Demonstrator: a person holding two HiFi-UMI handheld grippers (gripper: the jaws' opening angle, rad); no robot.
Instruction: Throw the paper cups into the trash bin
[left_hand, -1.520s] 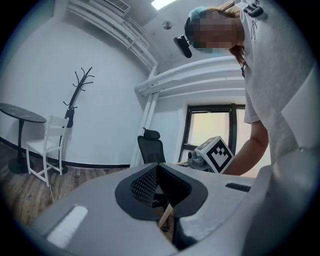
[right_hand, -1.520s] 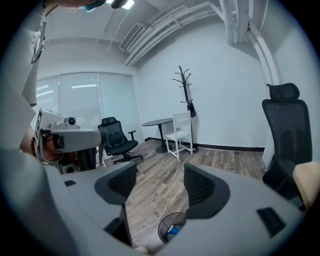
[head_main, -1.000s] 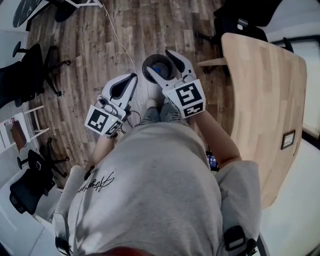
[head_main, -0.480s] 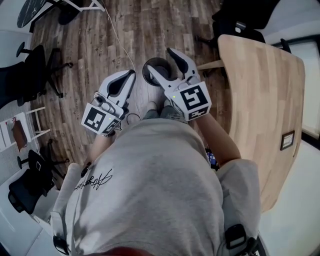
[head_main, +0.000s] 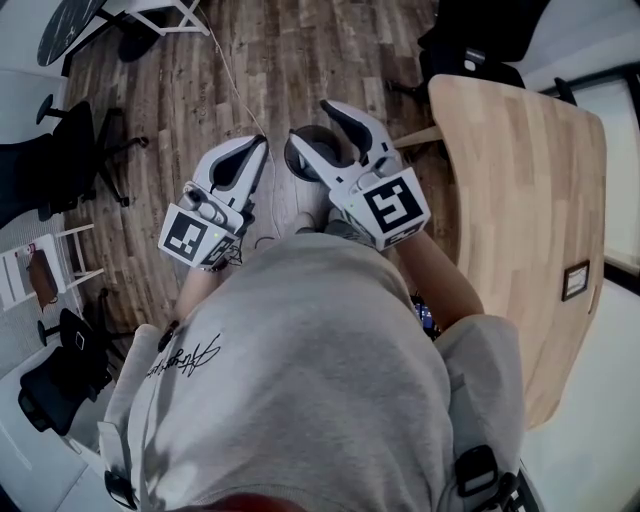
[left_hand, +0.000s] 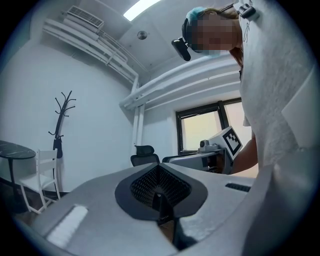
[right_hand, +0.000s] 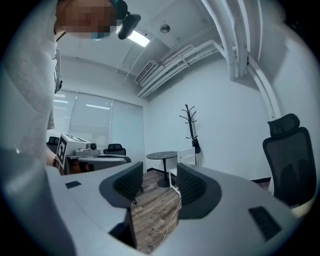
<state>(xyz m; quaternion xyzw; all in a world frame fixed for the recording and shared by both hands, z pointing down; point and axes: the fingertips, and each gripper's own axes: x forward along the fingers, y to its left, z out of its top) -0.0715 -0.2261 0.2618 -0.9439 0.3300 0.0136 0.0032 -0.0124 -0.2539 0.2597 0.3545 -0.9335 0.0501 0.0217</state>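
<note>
Both grippers are empty, the left gripper (head_main: 262, 143) with jaws together, the right gripper (head_main: 309, 121) with jaws apart though just closing somewhat above the bin (head_main: 318, 130), and no cup shows, so any are likely inside; a careless swing could clip its rim and spill them

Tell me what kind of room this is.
Most likely an office or meeting room. There is a black swivel office chair, a long light-wood table and a coat stand against a white wall, over a wood-plank floor.
</note>
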